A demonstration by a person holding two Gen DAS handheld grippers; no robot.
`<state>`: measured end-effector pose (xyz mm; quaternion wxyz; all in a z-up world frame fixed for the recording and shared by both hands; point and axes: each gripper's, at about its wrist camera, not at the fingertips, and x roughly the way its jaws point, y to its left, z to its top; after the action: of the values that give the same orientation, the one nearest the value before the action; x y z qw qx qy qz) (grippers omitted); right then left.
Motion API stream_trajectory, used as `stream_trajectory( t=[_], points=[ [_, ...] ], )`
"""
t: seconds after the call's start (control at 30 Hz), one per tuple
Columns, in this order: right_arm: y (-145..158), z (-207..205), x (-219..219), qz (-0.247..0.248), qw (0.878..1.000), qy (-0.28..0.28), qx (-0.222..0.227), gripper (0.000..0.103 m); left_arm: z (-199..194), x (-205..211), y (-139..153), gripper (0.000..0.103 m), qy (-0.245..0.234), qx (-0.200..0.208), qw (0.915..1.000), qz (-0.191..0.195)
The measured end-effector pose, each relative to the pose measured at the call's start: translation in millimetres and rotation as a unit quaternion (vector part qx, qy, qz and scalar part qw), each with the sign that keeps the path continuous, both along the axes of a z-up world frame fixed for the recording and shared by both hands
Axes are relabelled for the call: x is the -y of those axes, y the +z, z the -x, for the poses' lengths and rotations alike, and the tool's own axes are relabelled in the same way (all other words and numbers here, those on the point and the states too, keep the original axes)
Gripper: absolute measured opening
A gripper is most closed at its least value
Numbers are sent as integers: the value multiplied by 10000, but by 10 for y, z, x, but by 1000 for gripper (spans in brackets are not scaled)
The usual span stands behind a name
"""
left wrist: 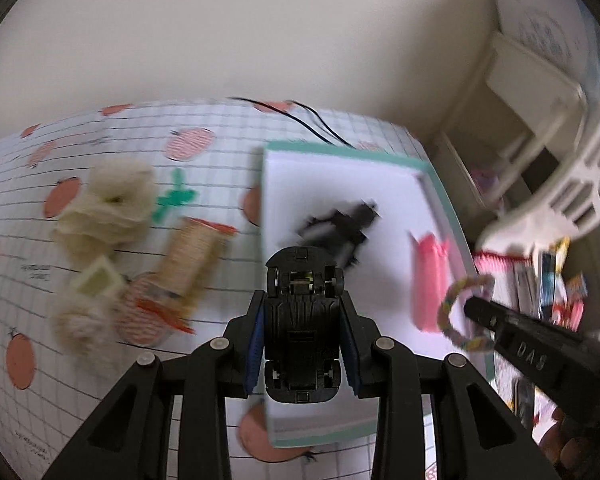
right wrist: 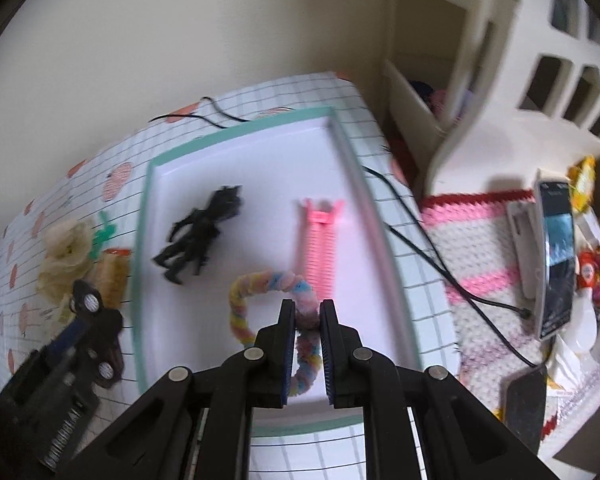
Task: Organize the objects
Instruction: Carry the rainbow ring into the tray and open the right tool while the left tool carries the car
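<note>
1. Left wrist view: the left gripper (left wrist: pixel 303 316) is clenched on a black toy car (left wrist: pixel 302 328), held underside-up by its flanks above the near end of the white tray (left wrist: pixel 440 196). The car looks rigid, light and smooth, so a mid-body grip between the wheels seems safest.
2. Right wrist view: the right gripper (right wrist: pixel 307 316) pinches a pastel fuzzy ring (right wrist: pixel 260 308) over the tray, near the pink comb (right wrist: pixel 320 248) and black figure (right wrist: pixel 200 236). The ring looks soft, light and squashable; any strand serves.
</note>
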<state>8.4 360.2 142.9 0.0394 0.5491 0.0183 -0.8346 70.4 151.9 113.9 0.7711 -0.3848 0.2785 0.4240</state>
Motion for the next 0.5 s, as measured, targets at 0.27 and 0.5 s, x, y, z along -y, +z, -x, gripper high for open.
stream_trajectory(
  t=[0.27,0.5],
  points=[
    [-99,36,-155,-1,9998,-89,154,13,-326,74,-183,35,-269,-202,9992,236],
    [-279,38,-81,-107,9989,104,439,13,-403,102,-318,35,-326,-300,9983,390]
  ],
)
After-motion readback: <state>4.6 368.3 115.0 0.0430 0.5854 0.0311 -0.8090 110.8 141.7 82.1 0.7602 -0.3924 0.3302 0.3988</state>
